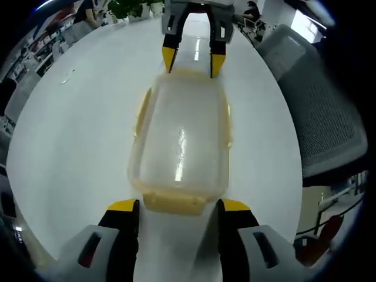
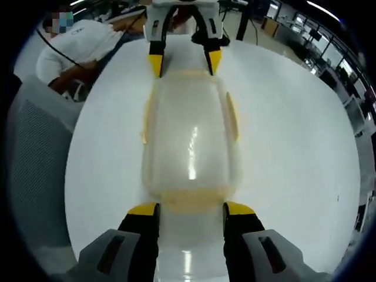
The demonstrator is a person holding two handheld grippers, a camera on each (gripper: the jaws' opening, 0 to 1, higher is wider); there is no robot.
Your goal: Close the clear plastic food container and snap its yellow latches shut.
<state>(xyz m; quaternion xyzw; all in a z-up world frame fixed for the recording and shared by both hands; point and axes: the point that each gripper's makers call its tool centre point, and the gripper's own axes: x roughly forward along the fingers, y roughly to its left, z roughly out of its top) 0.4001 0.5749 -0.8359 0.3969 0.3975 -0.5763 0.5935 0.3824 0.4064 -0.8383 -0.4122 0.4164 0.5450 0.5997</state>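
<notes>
Clear plastic container (image 1: pixel 181 141) lies lid-down-closed on the white desk (image 1: pixel 76 135), between the two grippers. Left gripper (image 1: pixel 178 205) sits just at the container's near short end, jaws spread, holding nothing, the yellow end latch (image 1: pixel 174 202) between its tips. Right gripper (image 2: pixel 191 210) faces it at the opposite end (same pose), released too. Yellow side latches (image 2: pixel 232 117) flank the container. Grey mesh chair (image 1: pixel 320 111) stands beside the desk.
</notes>
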